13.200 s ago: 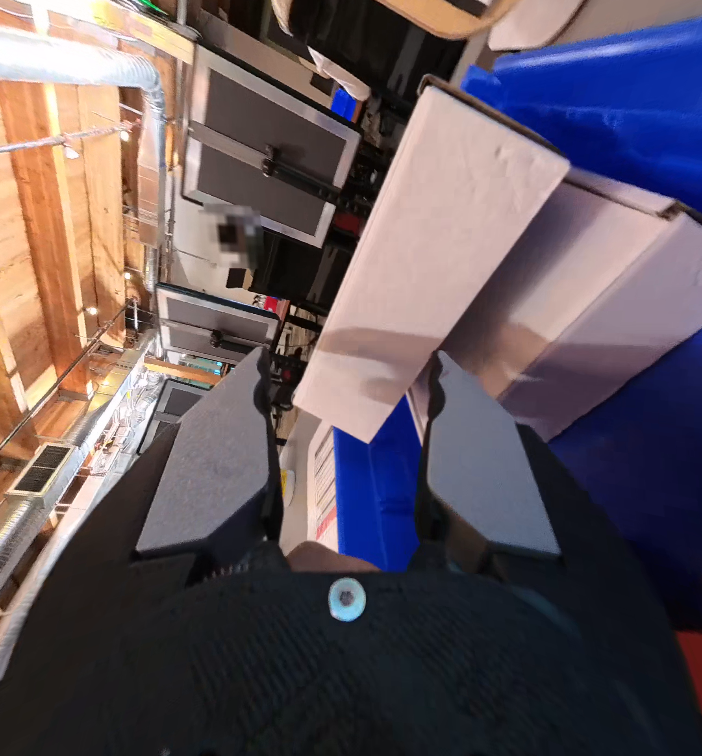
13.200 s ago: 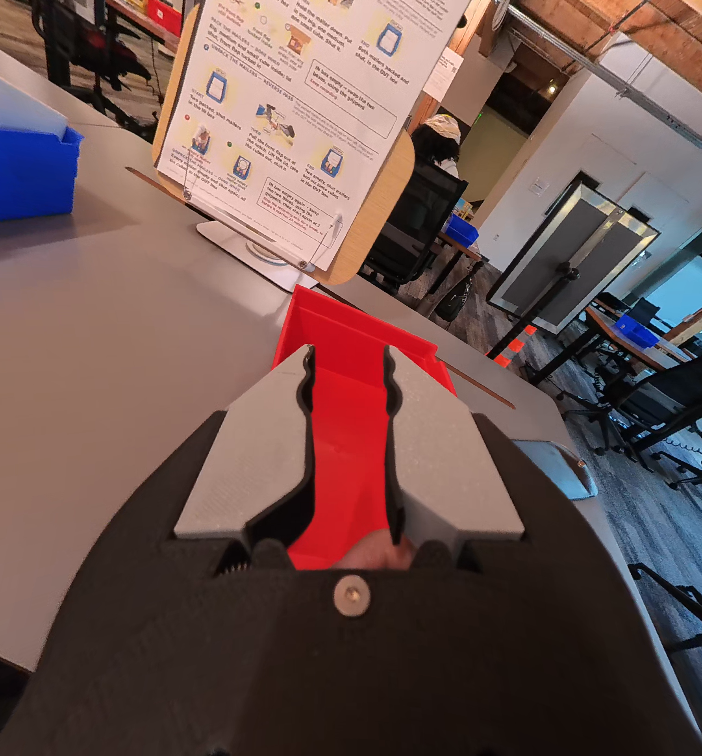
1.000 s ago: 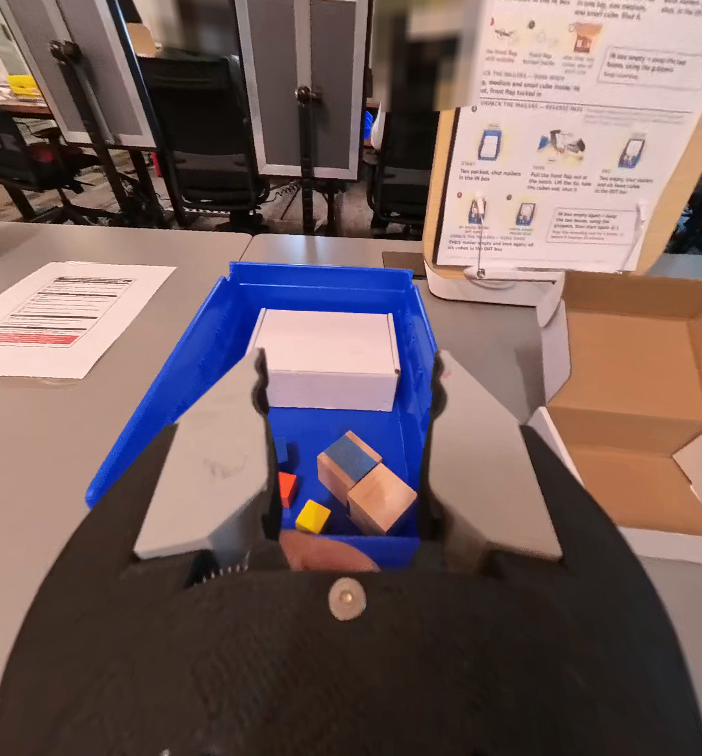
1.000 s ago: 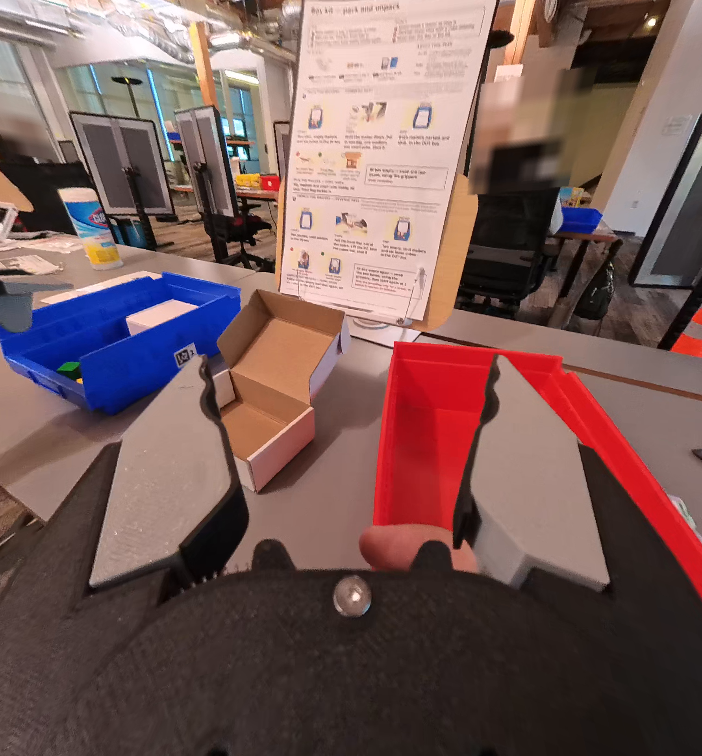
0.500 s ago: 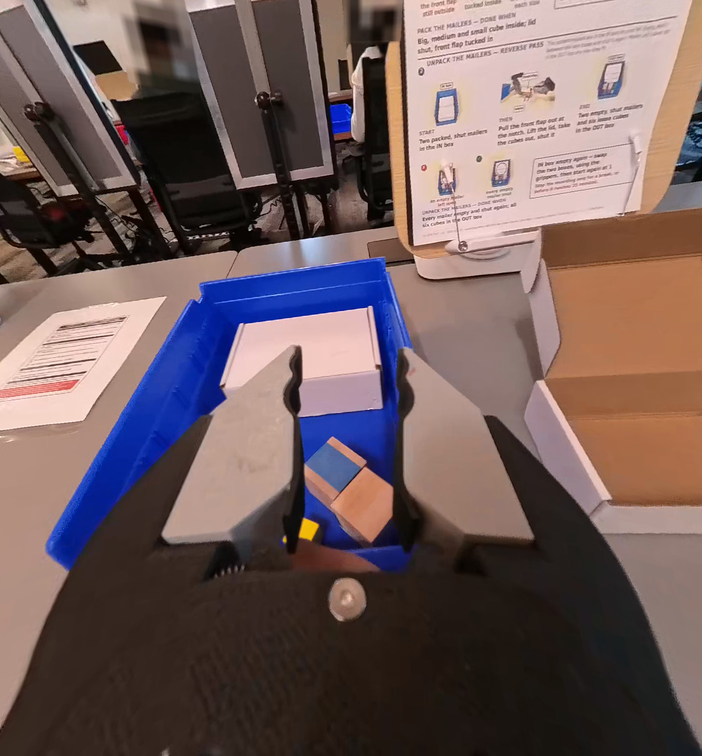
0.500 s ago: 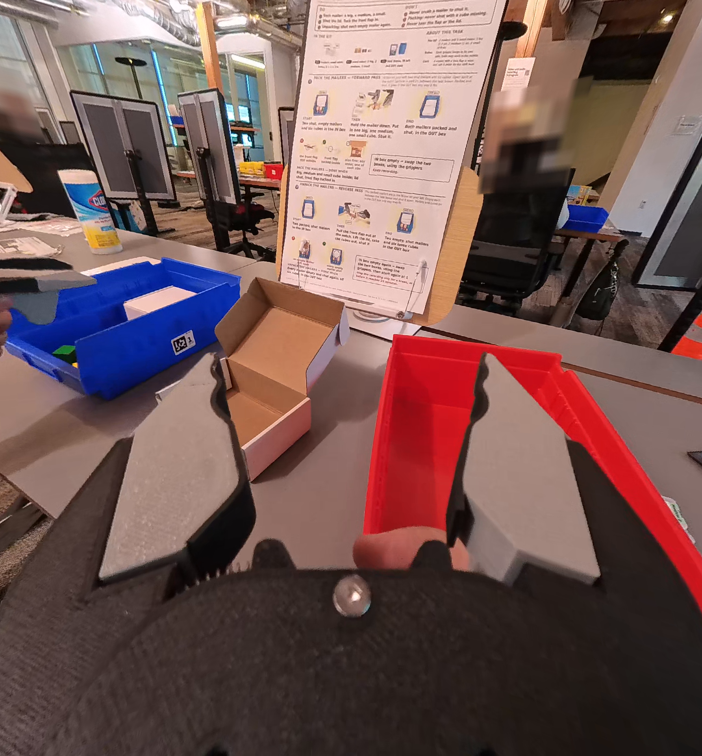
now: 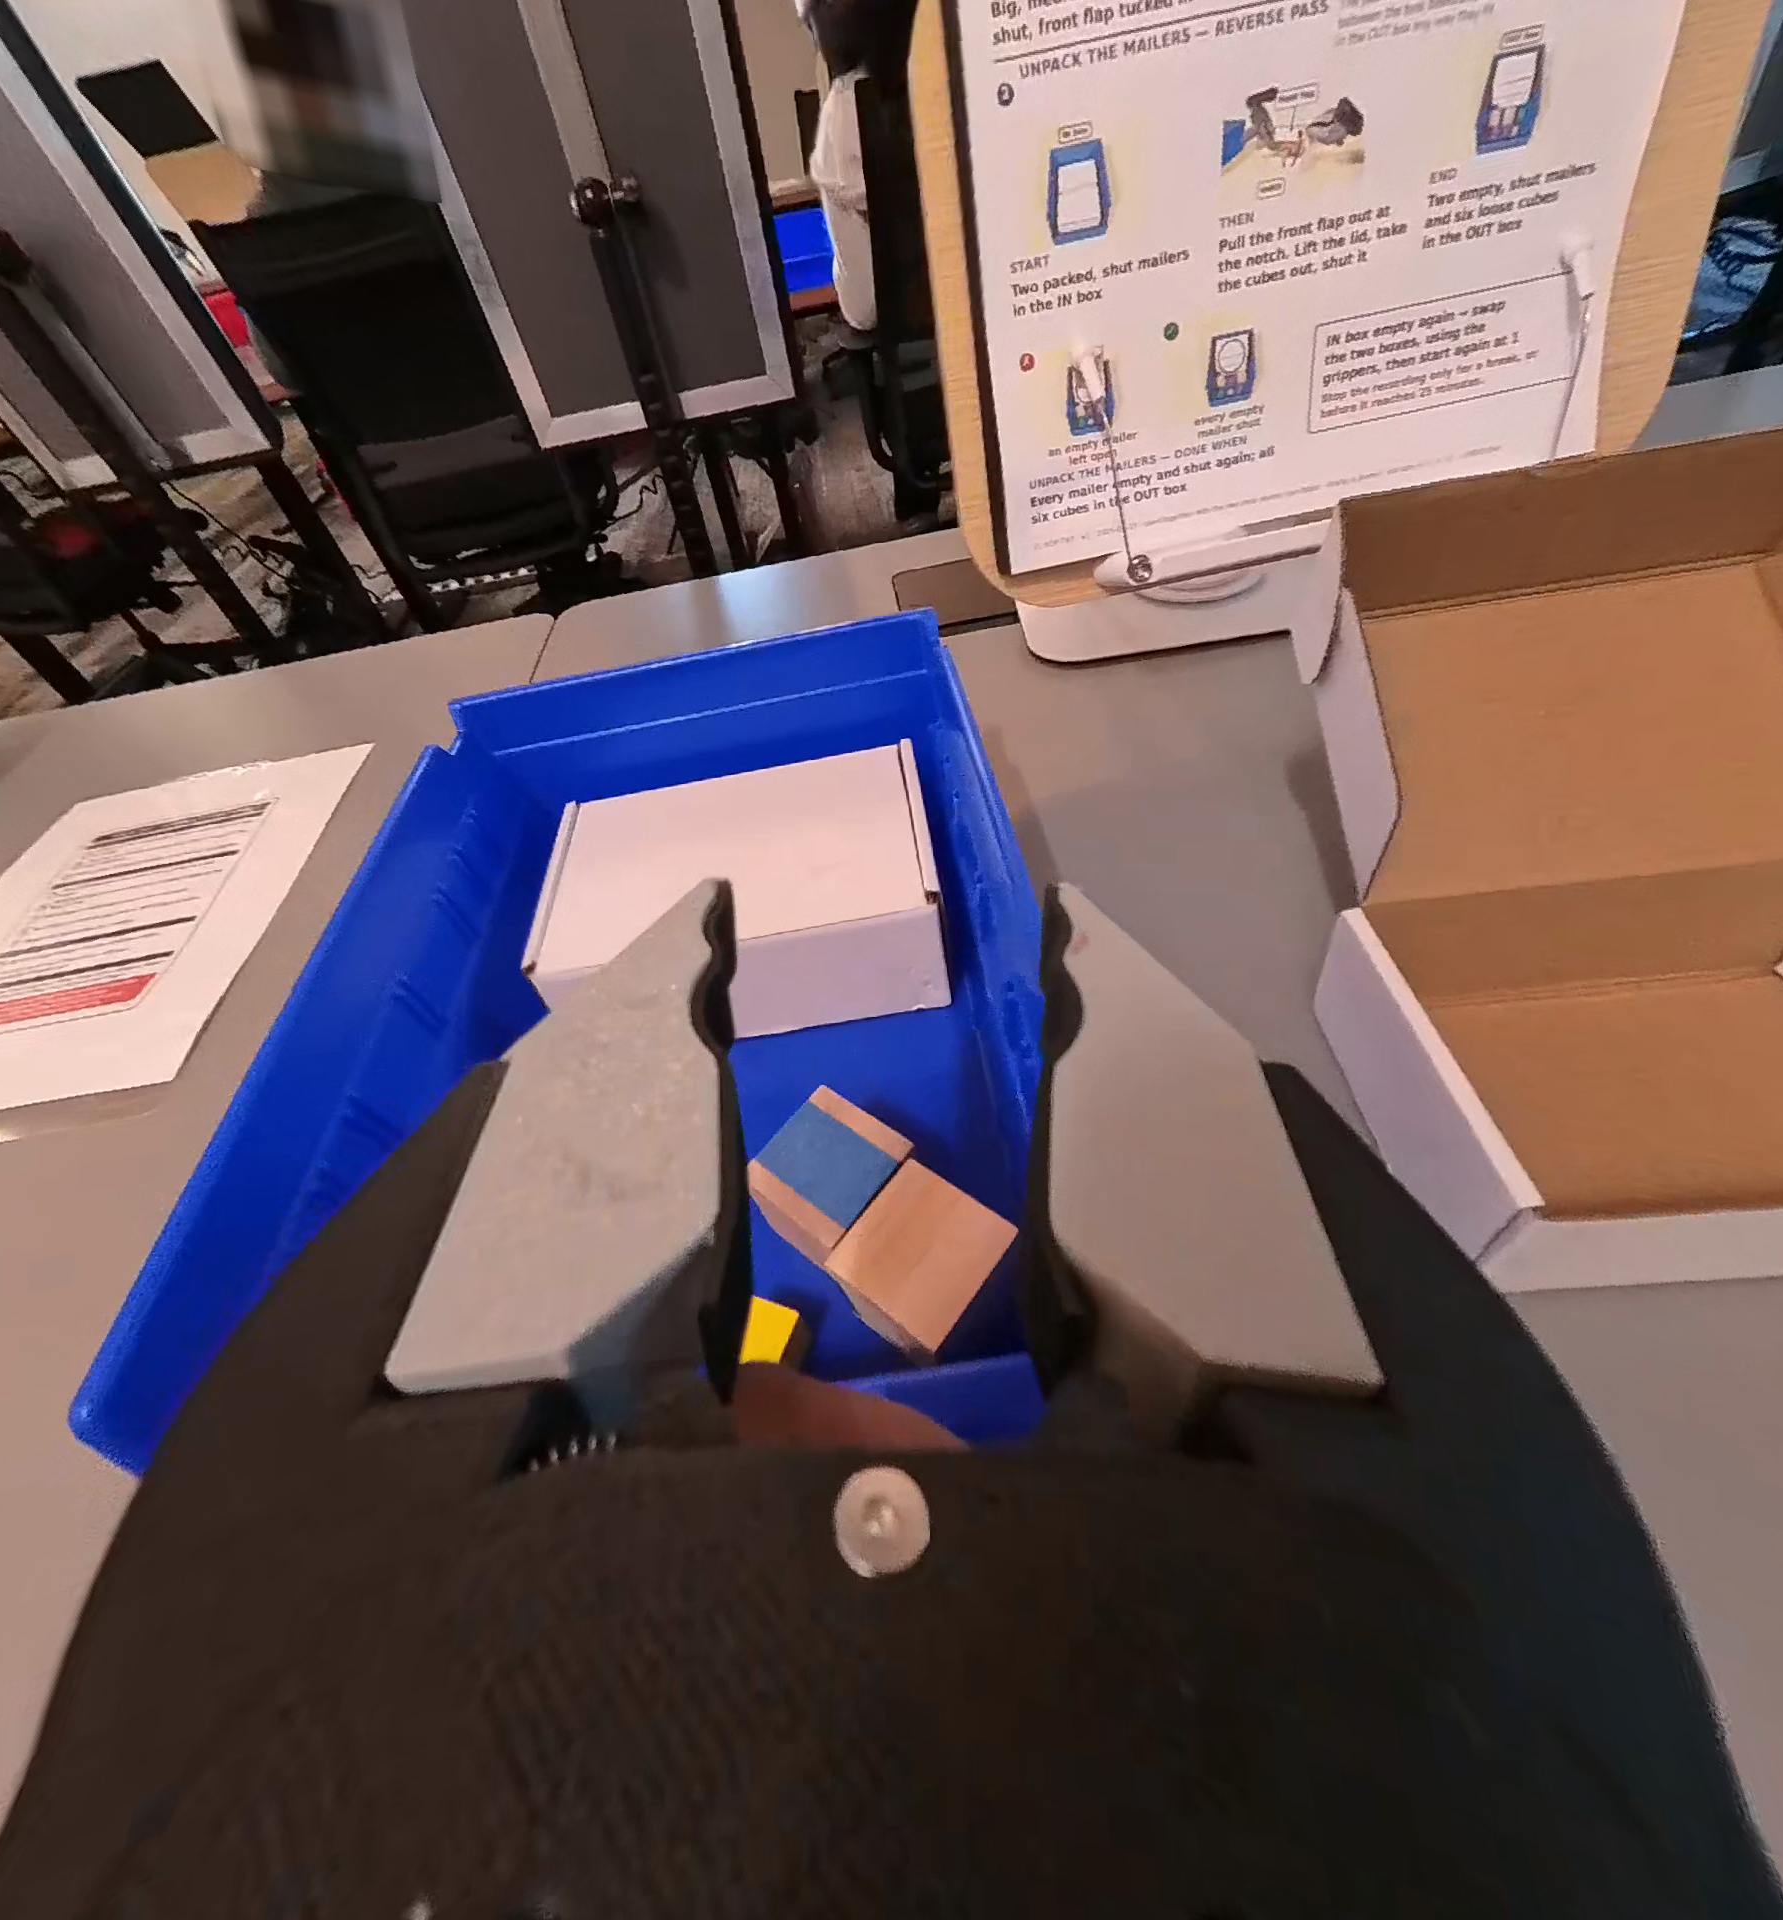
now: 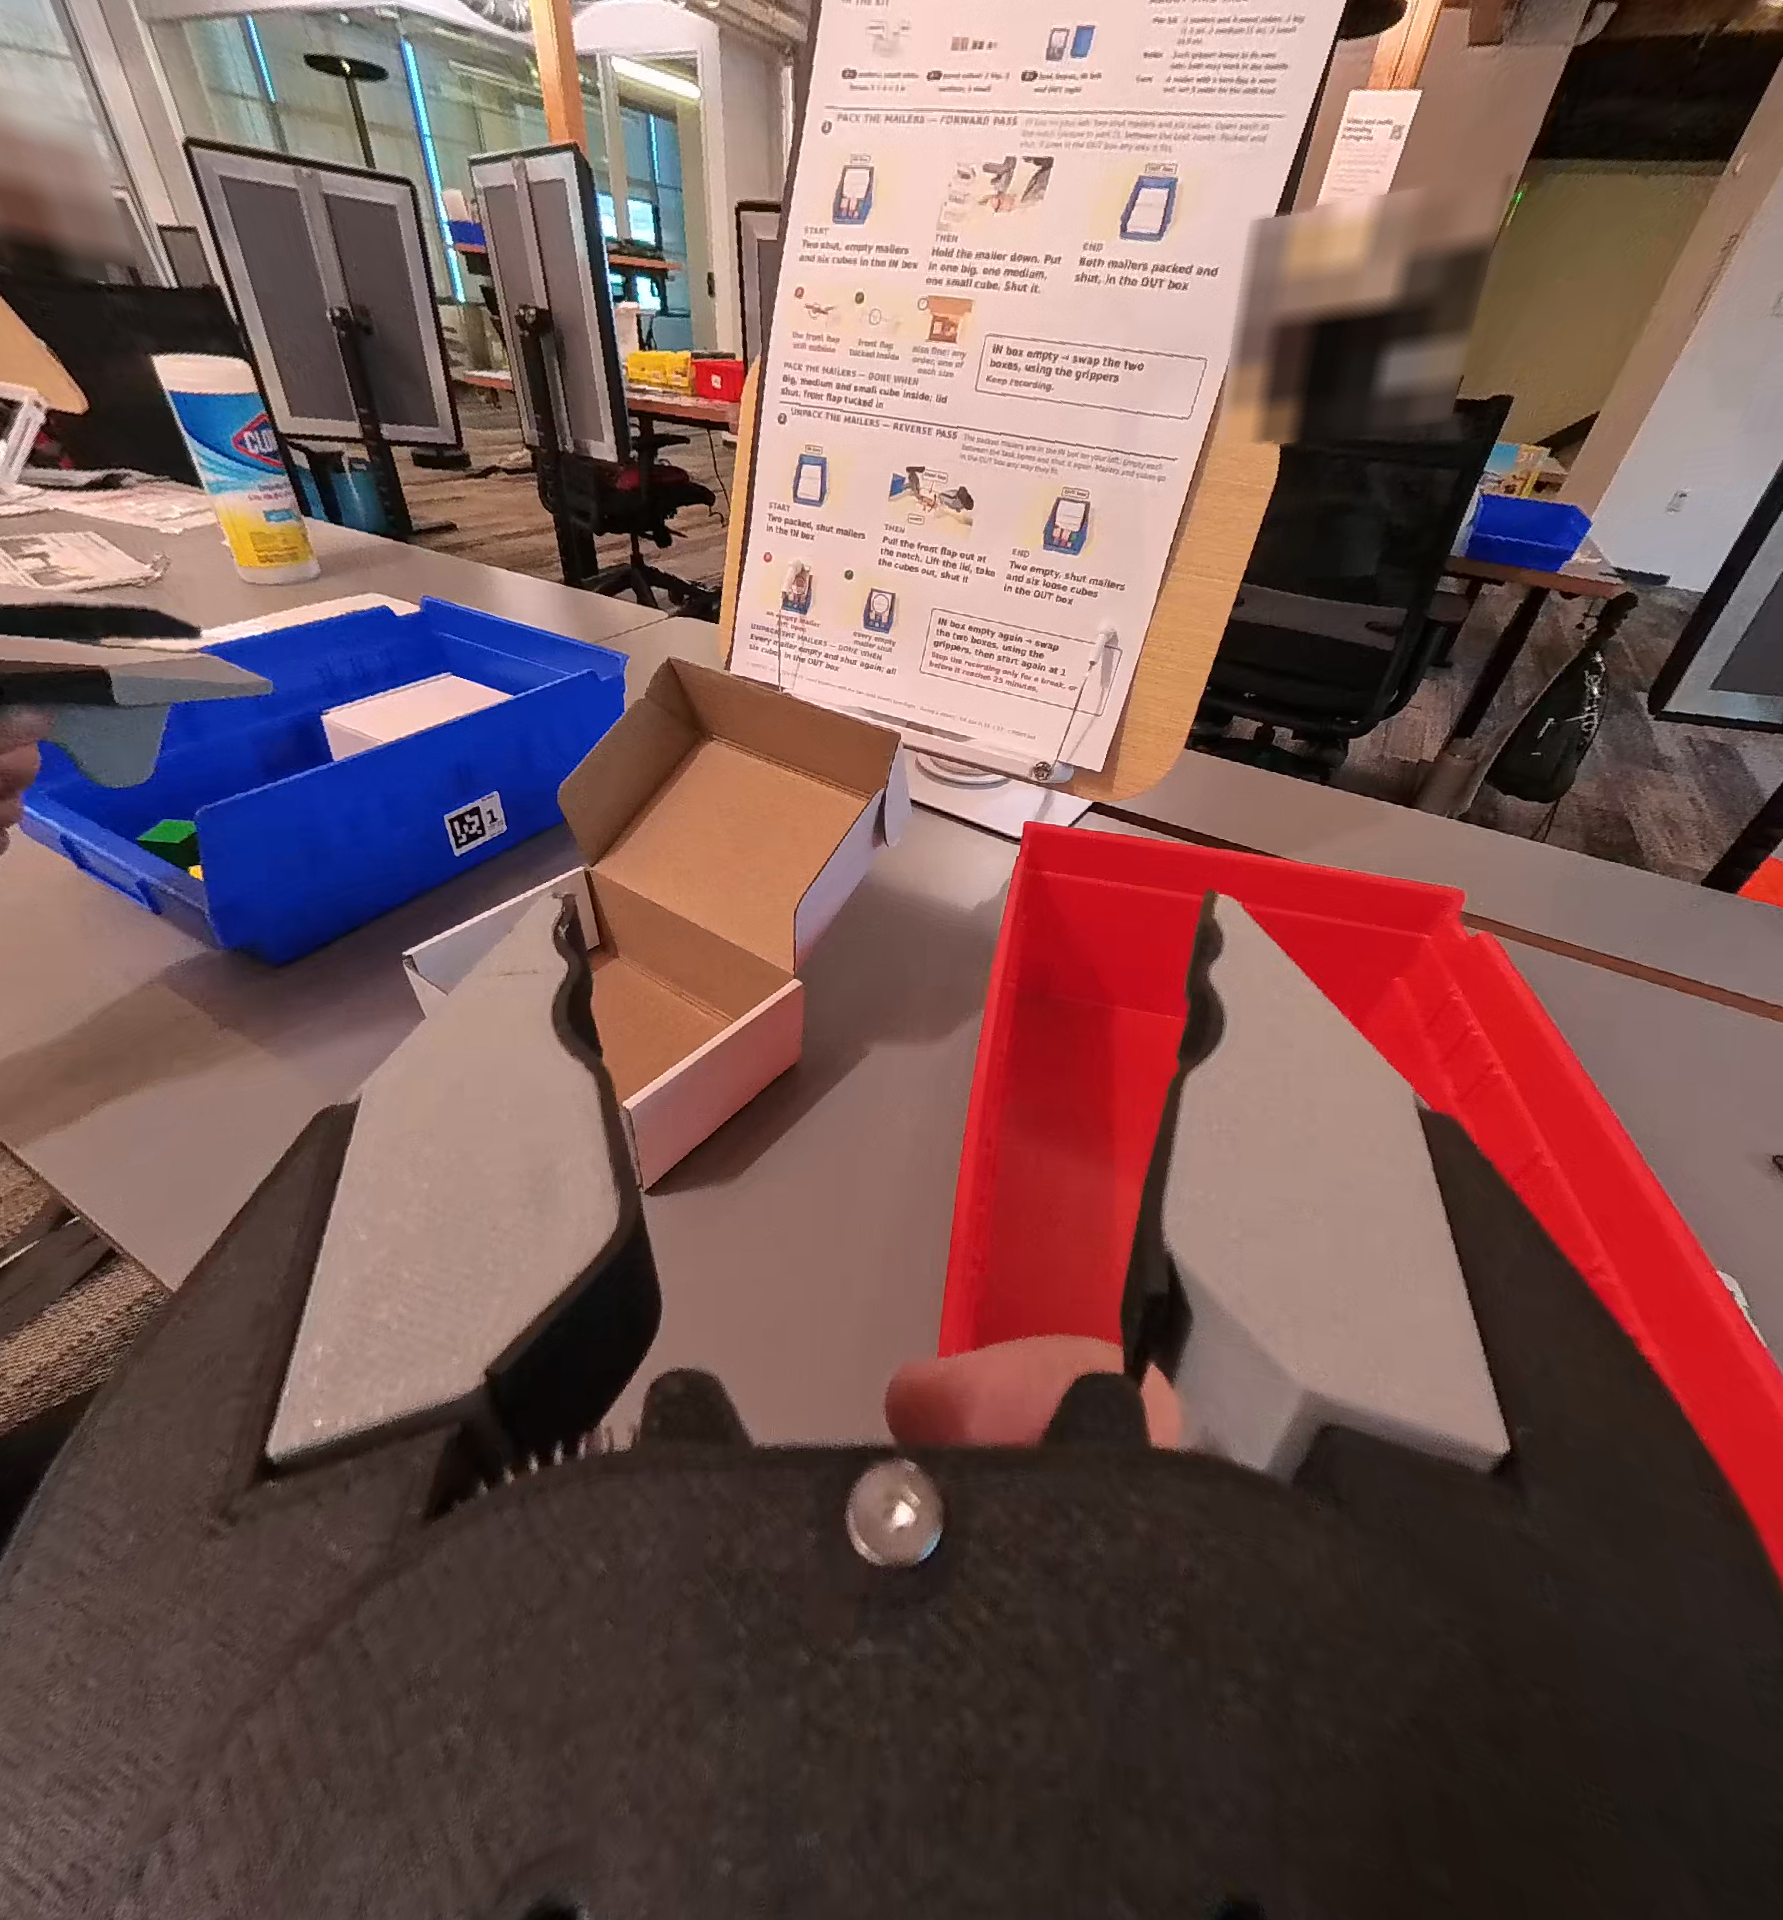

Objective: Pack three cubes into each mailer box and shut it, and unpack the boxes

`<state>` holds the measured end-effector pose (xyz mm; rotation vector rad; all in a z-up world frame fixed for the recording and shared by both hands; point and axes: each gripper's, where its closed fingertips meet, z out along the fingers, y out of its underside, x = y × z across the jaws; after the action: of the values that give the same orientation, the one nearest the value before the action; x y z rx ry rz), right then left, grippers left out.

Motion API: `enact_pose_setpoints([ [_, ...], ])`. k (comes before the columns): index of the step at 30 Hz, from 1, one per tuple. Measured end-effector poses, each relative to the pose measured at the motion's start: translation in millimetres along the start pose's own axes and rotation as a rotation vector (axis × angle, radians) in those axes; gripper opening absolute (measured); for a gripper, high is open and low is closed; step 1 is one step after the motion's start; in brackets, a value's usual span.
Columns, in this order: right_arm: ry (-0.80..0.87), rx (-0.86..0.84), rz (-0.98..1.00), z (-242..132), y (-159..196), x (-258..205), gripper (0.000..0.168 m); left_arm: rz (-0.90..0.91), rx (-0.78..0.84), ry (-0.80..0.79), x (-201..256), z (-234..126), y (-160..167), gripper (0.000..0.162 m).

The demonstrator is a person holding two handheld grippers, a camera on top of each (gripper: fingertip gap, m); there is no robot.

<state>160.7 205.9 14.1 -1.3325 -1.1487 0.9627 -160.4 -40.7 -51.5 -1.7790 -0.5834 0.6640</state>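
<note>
Nearest the left gripper (image 7: 882,997), fingers parted and holding nothing, poised over the near end of the blue bin (image 7: 274,1174). Directly below and between the fingers: two wooden cubes touching, one with a blue top face (image 7: 831,1162), one plain (image 7: 918,1257); a small yellow cube (image 7: 768,1330) just nearer, partly hidden. A green cube (image 8: 172,834) shows in the right wrist view. Other cubes, if any, are hidden. Farther back in the bin, a shut white mailer box (image 7: 752,883).

Right gripper (image 8: 882,961) also spread and empty, hovering above the grey tabletop (image 8: 835,1195) between the open mailer box (image 8: 705,925), which lies beside the blue bin with lid up and nothing inside, and the empty red bin (image 8: 1489,1039).

Judgement: packing barely begun. One box opened, no cube loaded, second box unopened, nothing in the red bin. First cube pick looks imminent.

Beyond: instruction board (image 8: 1012,395) on a stand, wipes canister (image 8: 238,468) far left.
</note>
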Motion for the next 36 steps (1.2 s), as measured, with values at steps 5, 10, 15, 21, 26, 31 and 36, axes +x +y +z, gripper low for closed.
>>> enact_pose_setpoints([
  [5,-0.018,-0.02,-0.011,0.1,3.1,-3.8,0.108,0.013,-0.022,0.024,4.2,1.1,4.3,0.051],
  [10,0.012,-0.039,0.017,0.2,5.8,2.7,0.116,0.063,-0.106,0.012,4.5,7.9,22.0,0.051],
  [15,0.014,-0.02,0.015,-4.6,1.1,4.9,0.115,0.054,-0.11,-0.005,0.9,9.6,23.5,0.059],
  [21,0.01,-0.012,0.016,-7.2,-0.9,5.2,0.113,-0.061,-0.069,-0.083,-15.8,8.7,13.7,0.038],
  [26,0.007,-0.014,0.016,-5.7,-0.3,4.0,0.112,-0.094,-0.107,-0.161,-34.1,10.8,22.6,0.029],
  [31,-0.003,-0.037,0.003,0.3,5.5,-1.2,0.112,-0.043,-0.213,-0.237,-46.6,19.1,43.5,0.016],
  [36,-0.014,-0.046,-0.01,3.2,7.8,-5.9,0.112,0.037,-0.401,-0.119,-35.2,25.9,78.0,0.0],
])
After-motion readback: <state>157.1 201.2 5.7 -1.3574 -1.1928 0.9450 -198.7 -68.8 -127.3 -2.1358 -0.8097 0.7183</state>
